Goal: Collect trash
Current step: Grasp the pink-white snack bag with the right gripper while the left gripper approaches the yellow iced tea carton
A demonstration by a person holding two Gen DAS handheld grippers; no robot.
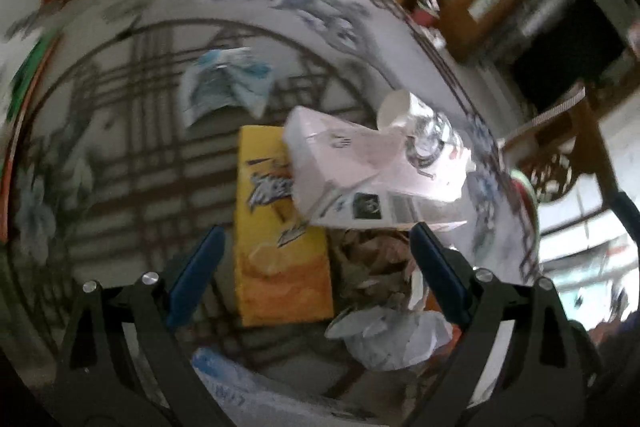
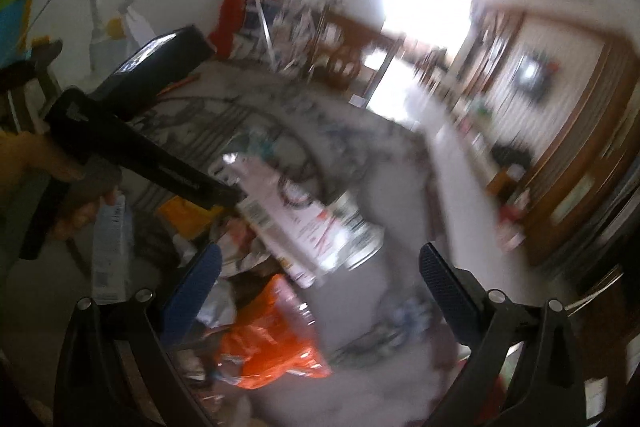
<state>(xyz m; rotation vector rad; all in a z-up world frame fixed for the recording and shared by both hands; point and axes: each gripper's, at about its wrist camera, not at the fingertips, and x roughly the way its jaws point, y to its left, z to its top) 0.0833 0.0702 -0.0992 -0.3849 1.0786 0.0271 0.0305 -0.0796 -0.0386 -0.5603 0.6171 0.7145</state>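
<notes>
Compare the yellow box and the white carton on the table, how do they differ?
The yellow box lies flat on the table; the white carton sits tilted, propped partly on the yellow box's top corner. The yellow box looks intact with sharp edges, while the white carton is crushed and torn open. The yellow box has bold orange artwork; the white carton is mostly plain with small print. Both are cardboard packaging in one trash pile.

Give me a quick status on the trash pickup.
Left gripper open, empty, over yellow box. Right gripper open, empty. White carton on the pile, nothing blocking.
</notes>
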